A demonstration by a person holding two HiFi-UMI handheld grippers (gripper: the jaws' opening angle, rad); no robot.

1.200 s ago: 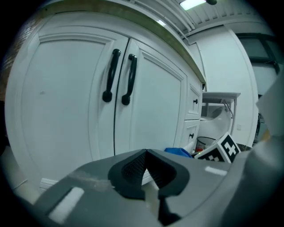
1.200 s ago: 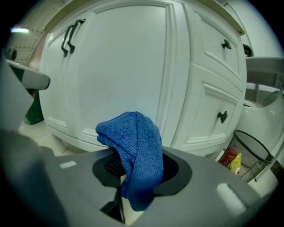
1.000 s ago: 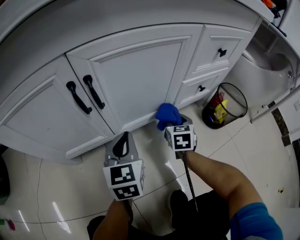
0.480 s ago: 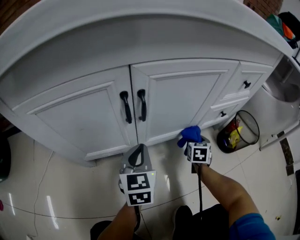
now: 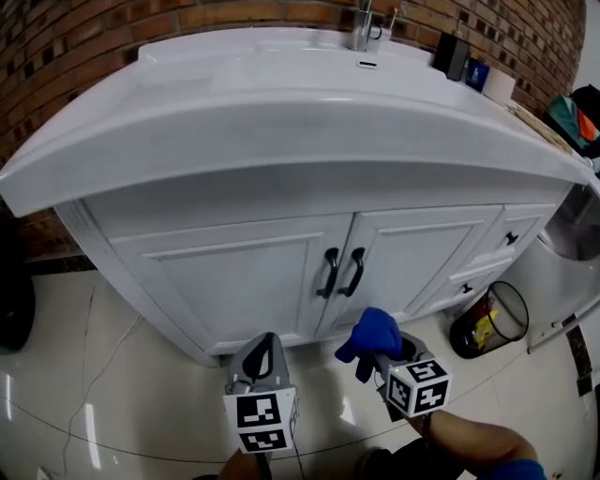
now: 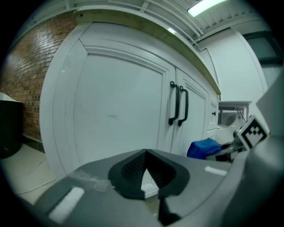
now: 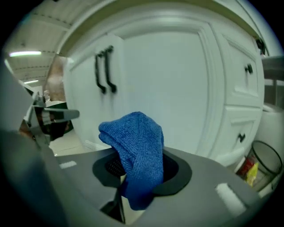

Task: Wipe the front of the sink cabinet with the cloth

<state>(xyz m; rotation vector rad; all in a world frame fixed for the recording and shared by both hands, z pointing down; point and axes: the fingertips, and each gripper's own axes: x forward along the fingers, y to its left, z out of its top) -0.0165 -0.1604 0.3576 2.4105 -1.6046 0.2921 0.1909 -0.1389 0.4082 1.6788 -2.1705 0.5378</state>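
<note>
A blue cloth (image 5: 370,336) is being gripped by the right hand-held gripper (image 5: 382,354), whose jaws are being pressed onto its bunched folds. In the right gripper view the cloth (image 7: 135,146) is being shown rising out from between the jaws and drooping over them, with the white door of the sink cabinet (image 7: 168,88) lying behind it. Whether the cloth is touching the door cannot be told.

In the head view the cloth is being held low, in front of the foot of the sink cabinet (image 5: 244,272), just below the pair of black door handles (image 5: 342,272). The left hand-held gripper (image 5: 265,342) is being held beside it, over the pale tiled floor (image 5: 112,394). Its jaws are being kept together with nothing between them, as the left gripper view (image 6: 145,154) makes plain. That view is also being crossed by the cloth (image 6: 204,147), seen near the cabinet's lower right.

The cabinet is being overhung by a white worktop (image 5: 281,122), on which a tap (image 5: 361,28) is being carried at the back. A brick wall (image 5: 94,37) is being shown behind it. A wire waste bin (image 5: 487,323) is standing on the floor at the cabinet's right end, beside the small drawers (image 5: 506,242).
</note>
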